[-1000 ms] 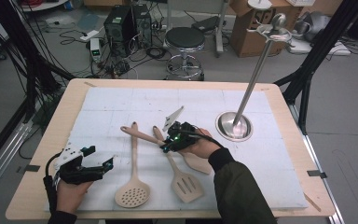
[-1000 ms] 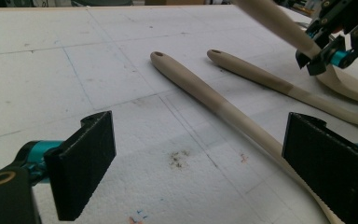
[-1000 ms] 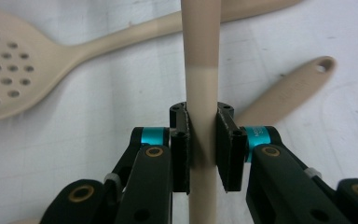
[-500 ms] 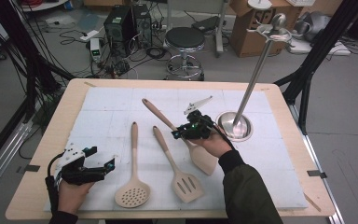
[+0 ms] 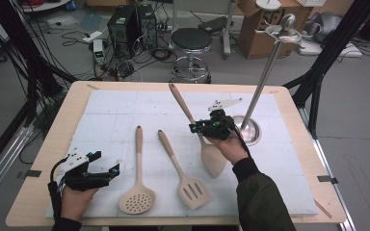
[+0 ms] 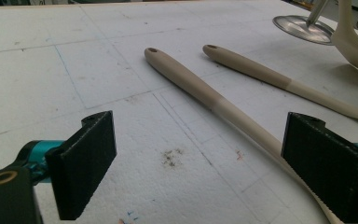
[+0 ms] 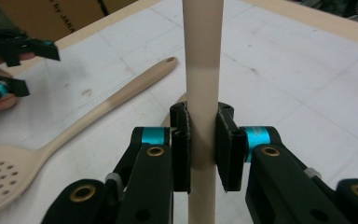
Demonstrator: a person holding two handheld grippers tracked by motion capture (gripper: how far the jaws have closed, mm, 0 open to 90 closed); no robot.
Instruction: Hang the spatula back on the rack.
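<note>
Three beige utensils are on the white foam mat (image 5: 125, 103). In the high view my right gripper (image 5: 200, 129) is shut on the handle of a solid spatula (image 5: 213, 161) and holds it tilted above the mat, handle end up and far left. The right gripper view shows my right gripper (image 7: 204, 144) clamped around that spatula handle (image 7: 204, 70). A perforated spoon (image 5: 137, 197) and a slotted turner (image 5: 192, 192) lie flat on the mat. My left gripper (image 5: 108, 163) rests open at the front left. In the left gripper view, my left gripper (image 6: 205, 168) faces the spoon handle (image 6: 191, 86), nothing between its jaws.
A metal stand, its round base (image 5: 250, 130) on the mat and its pole (image 5: 265, 72) leaning up and right, is close to the right of my right gripper. The wooden table edge (image 5: 43, 159) frames the mat. A stool (image 5: 191, 41) and cables lie beyond the table.
My right gripper has lifted the solid spatula off the mat and carried it right and farther away, toward the stand. The left gripper has stayed put.
</note>
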